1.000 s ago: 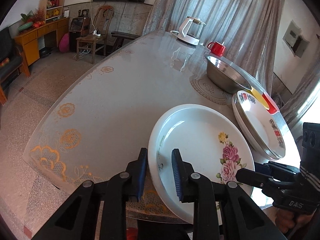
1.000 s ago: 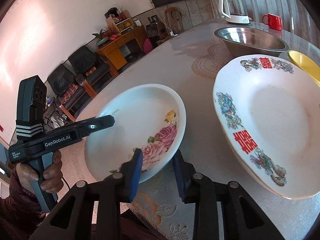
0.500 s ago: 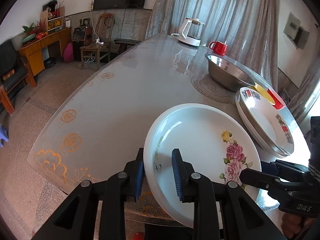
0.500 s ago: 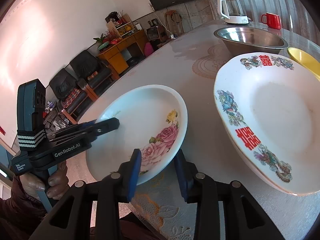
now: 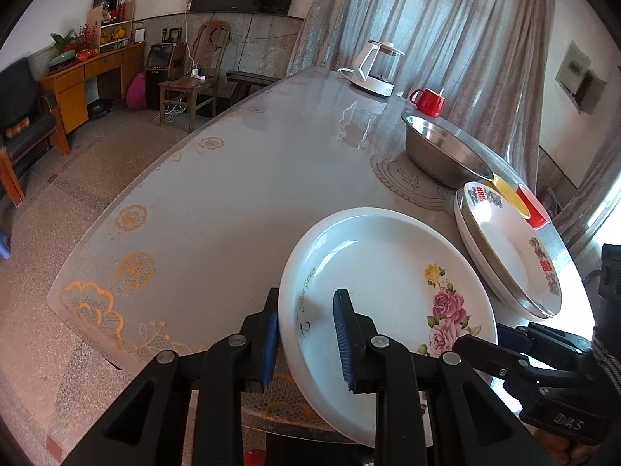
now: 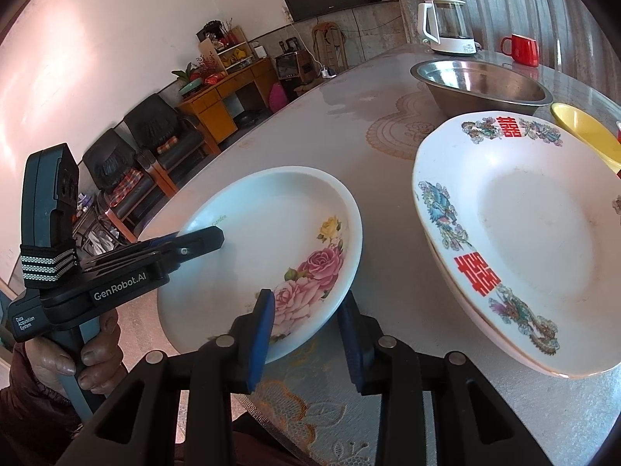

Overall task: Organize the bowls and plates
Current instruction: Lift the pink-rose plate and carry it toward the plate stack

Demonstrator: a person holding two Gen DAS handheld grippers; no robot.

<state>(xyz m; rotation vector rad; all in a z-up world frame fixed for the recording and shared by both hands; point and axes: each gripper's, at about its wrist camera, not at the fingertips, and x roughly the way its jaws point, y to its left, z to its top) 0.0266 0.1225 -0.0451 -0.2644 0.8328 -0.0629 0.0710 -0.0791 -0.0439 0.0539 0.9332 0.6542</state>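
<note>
A white plate with pink roses (image 5: 384,272) (image 6: 271,240) is held off the table, tilted. My left gripper (image 5: 306,326) is shut on its near left rim, one finger under and one inside. My right gripper (image 6: 306,322) is shut on its opposite rim by the roses. To the right, a stack of plates with red characters (image 5: 508,248) (image 6: 535,233) lies on the table. Behind it stand a steel bowl (image 5: 442,151) (image 6: 481,81), a yellow bowl (image 6: 582,128) and a red bowl (image 5: 533,206).
The glass-topped table (image 5: 233,194) runs away from me, its near edge under the plate. A white kettle (image 5: 372,66) and a red mug (image 5: 427,101) stand at the far end. Chairs and a wooden desk (image 5: 89,73) line the room to the left.
The rose plate has risen a little off the table and tilted, held in both grippers. The plate stack and bowls have not moved.
</note>
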